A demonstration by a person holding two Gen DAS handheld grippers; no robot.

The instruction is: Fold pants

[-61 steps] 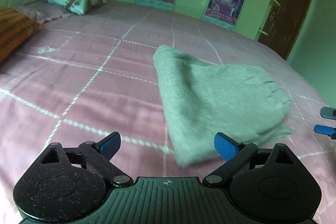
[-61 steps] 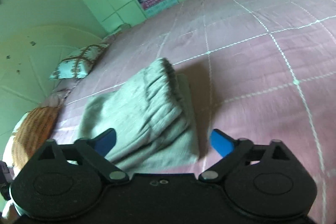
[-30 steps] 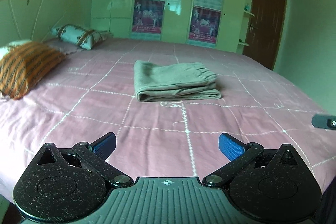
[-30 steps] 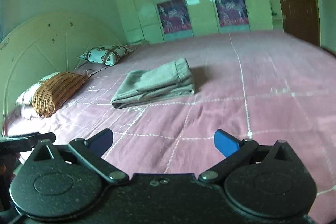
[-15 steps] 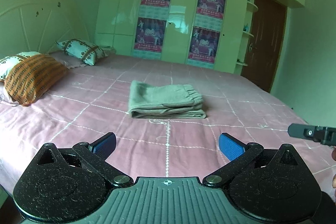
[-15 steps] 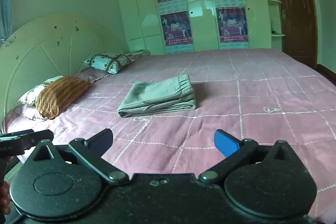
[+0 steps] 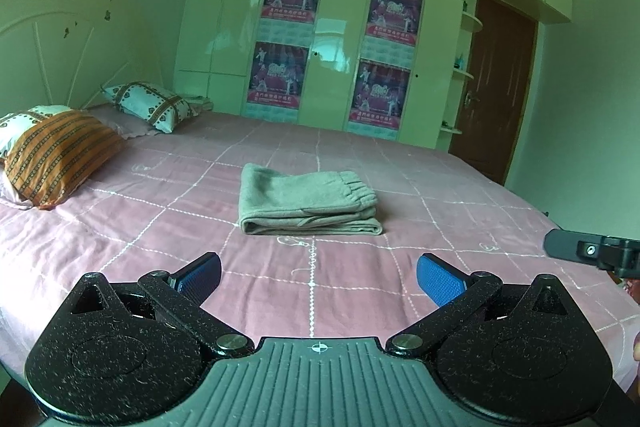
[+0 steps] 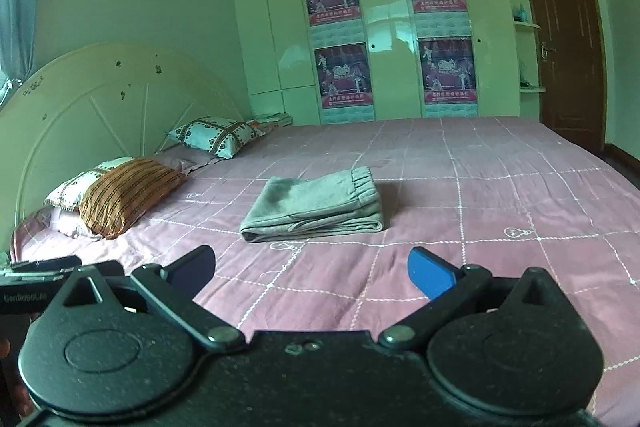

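Observation:
Grey pants lie folded in a flat rectangular stack in the middle of the pink bed, waistband to the right. They also show in the right wrist view. My left gripper is open and empty, held well back from the pants near the bed's front edge. My right gripper is open and empty, also well back from the pants. Part of the right gripper shows at the right edge of the left wrist view.
An orange striped pillow and a patterned white pillow lie at the headboard on the left. A wardrobe with posters stands behind the bed, a brown door to the right.
Both grippers have pulled back and up from the pants, which were close under them before. The pants now lie far ahead, untouched. Both grippers stayed open.

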